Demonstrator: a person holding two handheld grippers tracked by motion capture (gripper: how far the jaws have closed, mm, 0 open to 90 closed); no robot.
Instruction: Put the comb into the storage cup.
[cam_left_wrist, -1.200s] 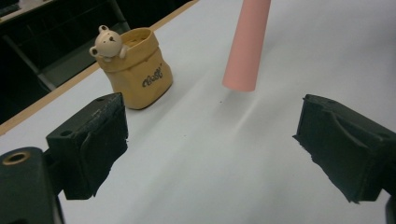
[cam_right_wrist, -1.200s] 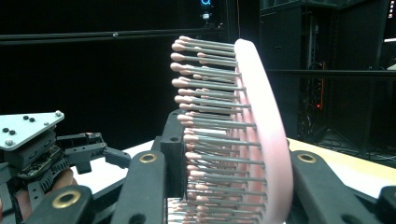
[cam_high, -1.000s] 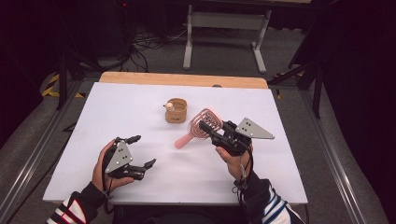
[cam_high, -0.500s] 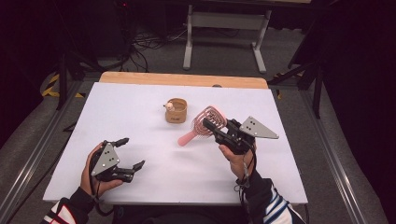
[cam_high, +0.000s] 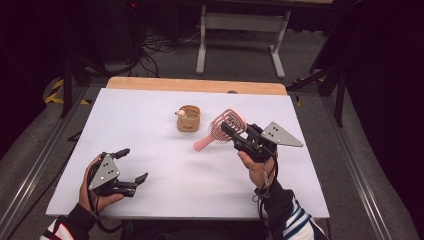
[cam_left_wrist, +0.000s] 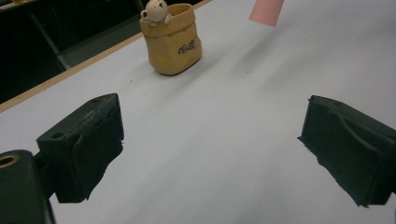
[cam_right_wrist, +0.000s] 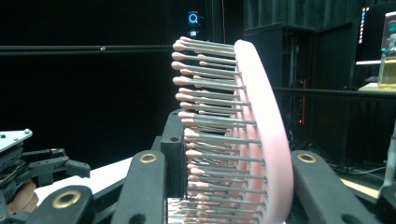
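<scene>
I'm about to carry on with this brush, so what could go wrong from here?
The right gripper clamps the pink hairbrush across its bristled head, not the handle; springy bristles may let it twist or slip. The handle end hangs low near the table and could catch. The small tan pot sits close and might get knocked.

Small tan sack-shaped ceramic pot with bear figure on rim (cam_left_wrist: 172, 41): dark cursive script on front, too small to read reliably. No other text legible.

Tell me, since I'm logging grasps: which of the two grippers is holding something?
The right gripper: its jaws clamp the pink hairbrush by the head. The left gripper is open with nothing between its jaws.
</scene>
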